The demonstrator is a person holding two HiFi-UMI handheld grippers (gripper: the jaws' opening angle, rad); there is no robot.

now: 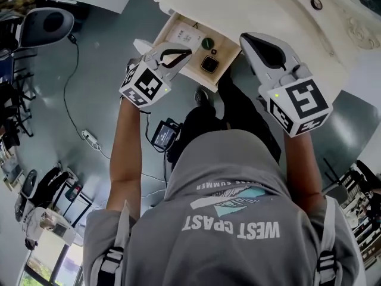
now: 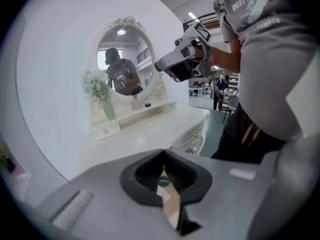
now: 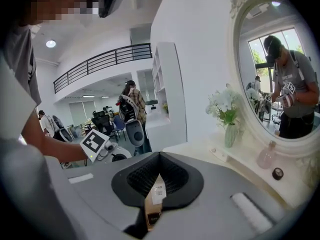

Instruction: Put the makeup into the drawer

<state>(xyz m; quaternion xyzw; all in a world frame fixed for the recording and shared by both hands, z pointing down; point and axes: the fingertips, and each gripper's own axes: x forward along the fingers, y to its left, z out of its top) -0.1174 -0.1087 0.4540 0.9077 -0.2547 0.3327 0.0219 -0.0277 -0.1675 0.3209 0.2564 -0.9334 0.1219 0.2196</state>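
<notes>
Your dressing table (image 1: 286,16) runs across the top of the head view, its oval mirror (image 3: 280,69) standing at the back. Its drawer (image 1: 165,28) is pulled out below your hands. The left gripper (image 1: 186,53) hangs over the drawer's near left side and the right gripper (image 1: 245,39) over its right corner. Both have their jaws pressed together on nothing; what shows in the slit between them is only the drawer underneath.

The makeup already lies inside the drawer:
- **Box:** a flat white box (image 1: 186,36) sits toward the back.
- **Compact:** a black compact (image 1: 209,64) is near the right wall.
- **Pot:** a small green pot (image 1: 207,43) lies between the two, apart from both.

On the shelf under the mirror stand a pink bottle (image 3: 265,157) and, just beside it, a tiny dark pot (image 3: 277,173). They may be yours to fetch next, though I can't tell whether they count as makeup.

**Handling:**
- **Bottle:** it looks like glass, so it is probably the heaviest, the slickest and the one that breaks. Take it low around the belly, not by the narrow neck, and set it down gently.
- **Compact:** it should be light and stiff but glossy. Pinch it across two opposite edges so the lid stays shut.
- **Pots:** both are light and round and will likely squirt out of a loose grip. Centre the pads on the sides and close firmly.
</notes>
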